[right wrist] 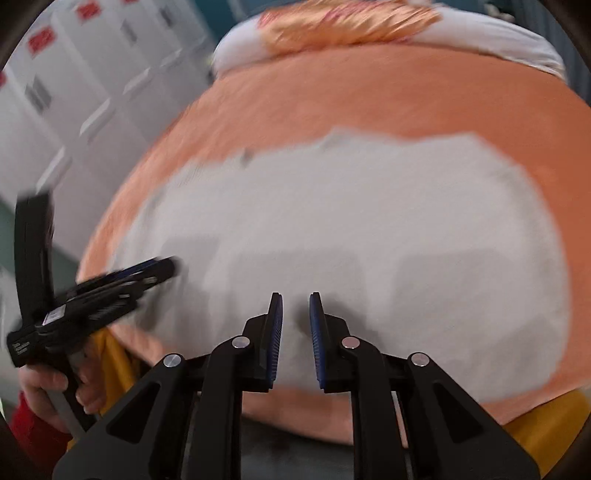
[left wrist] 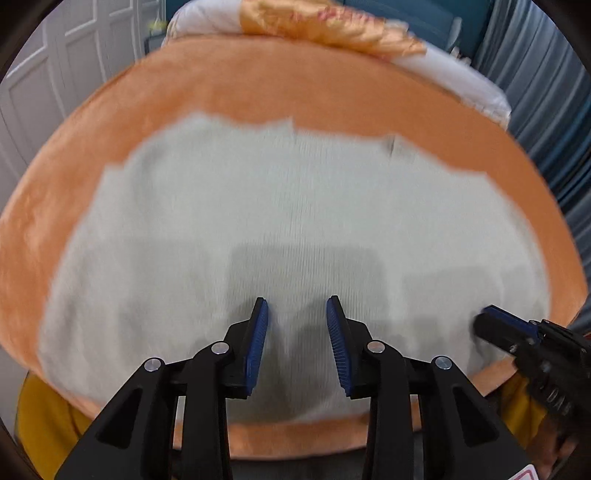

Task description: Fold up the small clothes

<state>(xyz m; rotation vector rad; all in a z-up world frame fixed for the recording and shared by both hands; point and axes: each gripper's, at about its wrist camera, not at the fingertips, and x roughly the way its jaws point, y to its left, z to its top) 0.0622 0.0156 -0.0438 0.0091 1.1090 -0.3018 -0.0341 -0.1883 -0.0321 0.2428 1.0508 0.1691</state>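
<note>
A pale grey knit garment [left wrist: 295,221] lies spread flat on an orange blanket [left wrist: 258,85]; it also shows in the right wrist view [right wrist: 369,221]. My left gripper [left wrist: 297,306] is open and empty, just above the garment's near part. My right gripper [right wrist: 296,299] is open with a narrow gap, empty, over the garment's near edge. The right gripper also shows at the right edge of the left wrist view [left wrist: 495,319], touching the garment's near right side. The left gripper shows at the left of the right wrist view [right wrist: 162,269], blurred.
A white and gold quilt [left wrist: 332,26] is bundled at the far end of the orange blanket [right wrist: 369,92]. White cabinet doors [left wrist: 55,74] stand to the left, blue curtains [left wrist: 554,110] to the right. Yellow fabric [left wrist: 44,417] hangs below the near edge.
</note>
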